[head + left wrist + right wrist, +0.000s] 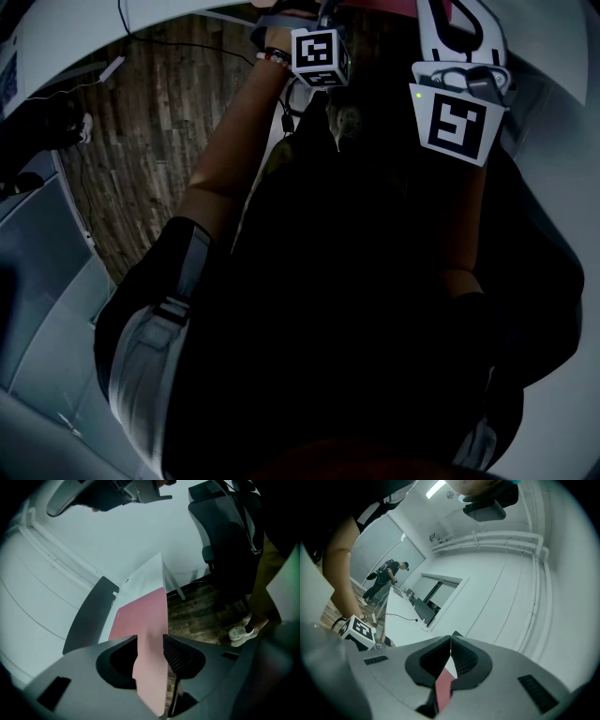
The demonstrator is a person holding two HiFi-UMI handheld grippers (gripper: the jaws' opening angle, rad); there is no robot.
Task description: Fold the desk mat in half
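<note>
The pink desk mat [140,616] lies on a white table [145,576], and one edge of it runs up between the jaws of my left gripper [150,639]. Those jaws stand apart, open, with the mat loose in the gap. My right gripper [451,639] is shut on the desk mat; a pink strip [444,686] shows below its closed tips. In the head view only the marker cubes of the left gripper [319,56] and the right gripper [459,122] show at the top, over the person's dark clothes. The jaws are hidden there.
A dark office chair [225,531] stands right of the table on wooden floor [201,611], near a white shoe [241,632]. A dark grey panel [89,616] lies left of the mat. A long white table [401,620] carries a cable; a person [386,581] stands far off.
</note>
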